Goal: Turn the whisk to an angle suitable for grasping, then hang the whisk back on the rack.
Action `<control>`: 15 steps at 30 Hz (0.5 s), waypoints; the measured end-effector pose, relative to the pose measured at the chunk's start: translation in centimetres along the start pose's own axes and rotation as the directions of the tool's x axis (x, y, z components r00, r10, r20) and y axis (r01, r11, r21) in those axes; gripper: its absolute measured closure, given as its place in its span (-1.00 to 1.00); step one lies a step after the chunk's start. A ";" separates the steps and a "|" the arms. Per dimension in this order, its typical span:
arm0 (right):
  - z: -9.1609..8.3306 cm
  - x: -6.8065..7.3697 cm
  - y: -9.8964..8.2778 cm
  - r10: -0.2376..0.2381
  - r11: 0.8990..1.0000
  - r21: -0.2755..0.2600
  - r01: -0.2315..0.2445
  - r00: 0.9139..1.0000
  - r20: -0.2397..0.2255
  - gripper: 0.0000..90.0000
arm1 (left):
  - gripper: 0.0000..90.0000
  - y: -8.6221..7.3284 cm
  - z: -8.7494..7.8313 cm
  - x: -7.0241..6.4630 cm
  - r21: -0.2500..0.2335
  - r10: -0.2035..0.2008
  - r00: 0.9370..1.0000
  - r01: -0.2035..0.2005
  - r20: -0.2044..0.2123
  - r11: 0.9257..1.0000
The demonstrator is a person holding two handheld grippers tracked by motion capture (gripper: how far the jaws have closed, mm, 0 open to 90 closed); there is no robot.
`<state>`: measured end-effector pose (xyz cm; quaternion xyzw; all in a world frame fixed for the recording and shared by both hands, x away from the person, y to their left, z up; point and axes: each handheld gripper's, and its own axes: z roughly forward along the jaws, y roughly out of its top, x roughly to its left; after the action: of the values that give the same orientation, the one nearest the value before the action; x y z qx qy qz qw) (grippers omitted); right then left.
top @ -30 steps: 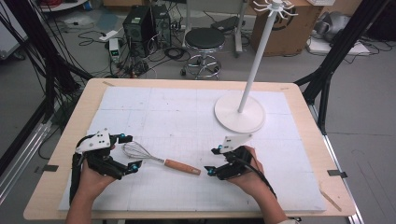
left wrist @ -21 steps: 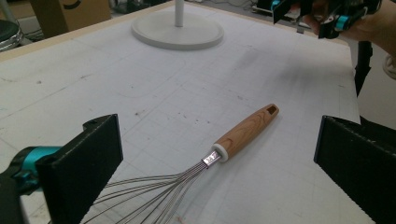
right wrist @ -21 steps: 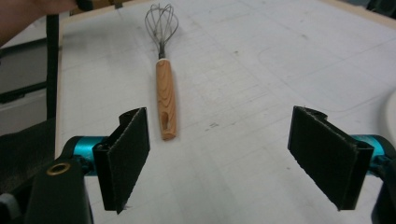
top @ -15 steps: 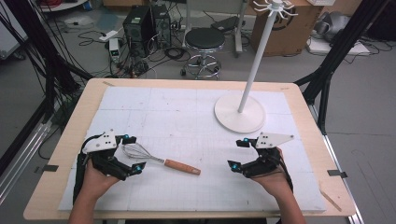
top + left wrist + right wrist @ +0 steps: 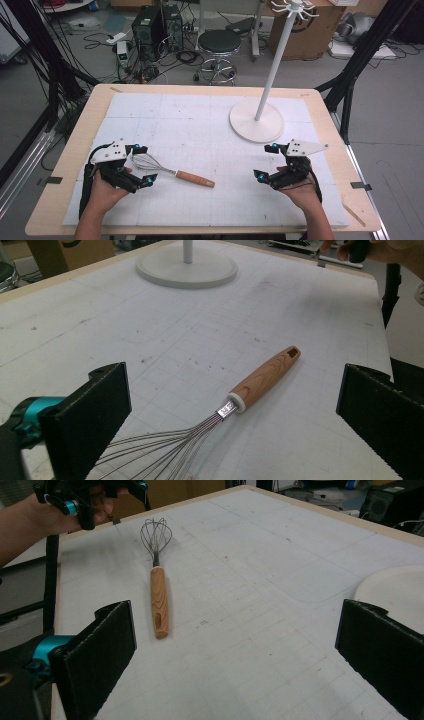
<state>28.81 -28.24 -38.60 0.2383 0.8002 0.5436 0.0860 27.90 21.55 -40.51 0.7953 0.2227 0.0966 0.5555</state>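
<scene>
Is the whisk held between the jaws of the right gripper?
No, the whisk lies flat on the table mat, and the right gripper stands apart from it with open, empty jaws.

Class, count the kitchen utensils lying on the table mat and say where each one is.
1. A whisk lies flat on the white mat, its wire end at the left gripper and its wooden handle pointing toward the right gripper.

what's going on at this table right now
A person holds a gripper in each hand over a white mat. A whisk with a wooden handle lies flat on it. The left gripper sits open around the whisk's wire end, not pressing it. The right gripper, its jaws just opened and empty, is off to the side near the white stand.
</scene>
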 end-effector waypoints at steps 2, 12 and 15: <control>-0.1 -0.1 0.0 -0.006 1.000 -0.005 0.006 1.000 0.010 -0.95 | -0.96 0.0 0.1 -0.1 0.000 0.003 1.000 -0.003 0.001 1.000; -0.2 -0.2 -0.1 0.004 1.000 0.009 -0.004 0.999 0.045 -0.95 | -0.96 0.2 0.4 -0.2 0.005 0.012 1.000 -0.012 0.003 1.000; -0.1 -0.2 -0.1 0.004 1.000 0.020 -0.005 0.999 0.043 -0.95 | -0.96 0.2 0.4 -0.2 0.005 0.012 1.000 -0.012 0.004 1.000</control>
<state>28.89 -28.44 -38.72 0.2526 0.8031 0.5304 0.0998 27.92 21.03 -40.49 0.7983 0.2169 0.0979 0.5532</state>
